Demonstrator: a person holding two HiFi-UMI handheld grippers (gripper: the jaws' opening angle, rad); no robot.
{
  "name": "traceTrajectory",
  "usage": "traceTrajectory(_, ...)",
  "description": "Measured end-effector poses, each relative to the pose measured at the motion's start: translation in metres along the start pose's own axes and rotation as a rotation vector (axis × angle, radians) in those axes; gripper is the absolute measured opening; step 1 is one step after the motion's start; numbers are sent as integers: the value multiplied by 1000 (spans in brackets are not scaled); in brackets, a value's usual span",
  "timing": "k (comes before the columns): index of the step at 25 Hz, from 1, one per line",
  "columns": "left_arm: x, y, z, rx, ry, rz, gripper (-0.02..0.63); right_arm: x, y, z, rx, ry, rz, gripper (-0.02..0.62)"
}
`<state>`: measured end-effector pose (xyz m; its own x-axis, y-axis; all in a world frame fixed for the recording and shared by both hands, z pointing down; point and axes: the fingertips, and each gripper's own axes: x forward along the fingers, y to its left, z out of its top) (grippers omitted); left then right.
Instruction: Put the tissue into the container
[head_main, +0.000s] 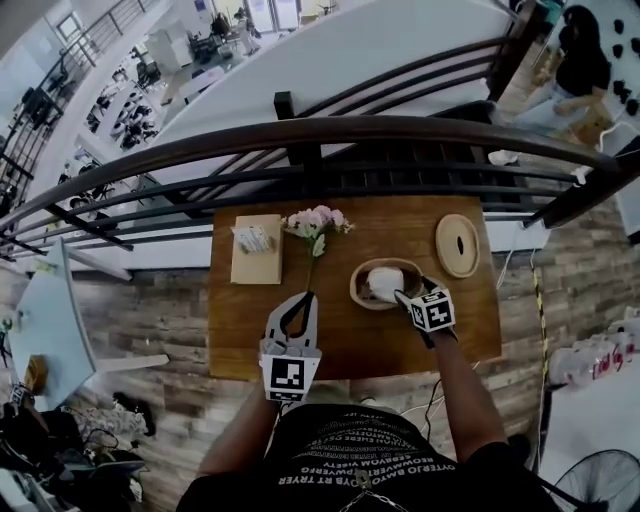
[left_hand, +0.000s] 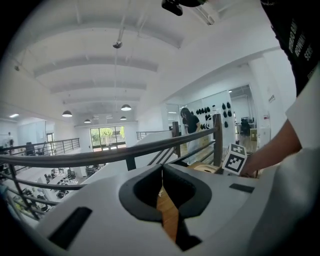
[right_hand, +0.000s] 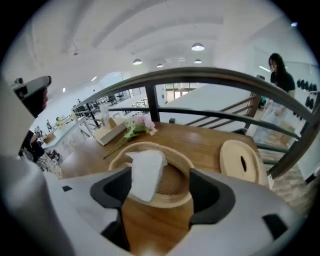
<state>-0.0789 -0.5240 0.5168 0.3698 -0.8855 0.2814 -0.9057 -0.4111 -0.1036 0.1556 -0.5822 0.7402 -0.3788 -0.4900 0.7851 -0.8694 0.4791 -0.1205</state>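
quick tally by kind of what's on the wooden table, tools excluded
tissue box: 1
flower sprig: 1
round wooden container: 1
tissue in that container: 1
slotted wooden lid: 1
total: 5

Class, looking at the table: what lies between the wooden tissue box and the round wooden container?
A pink flower sprig lies between the tissue box and the container; the head view shows it best.
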Motion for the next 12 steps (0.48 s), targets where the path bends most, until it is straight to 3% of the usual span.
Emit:
traceTrajectory(4,-27,-12,19,-71,-75,-6,29,-74,12,19,-48,-185,-5,320)
traceTrajectory(7,-54,-24,35,-110,-129,-12,29,-144,38,35,-131,-373,-4,154)
traceTrajectory(12,-88,-53,51,-157,-152,-34,29,-249,70,48,-182,-616,-11,16)
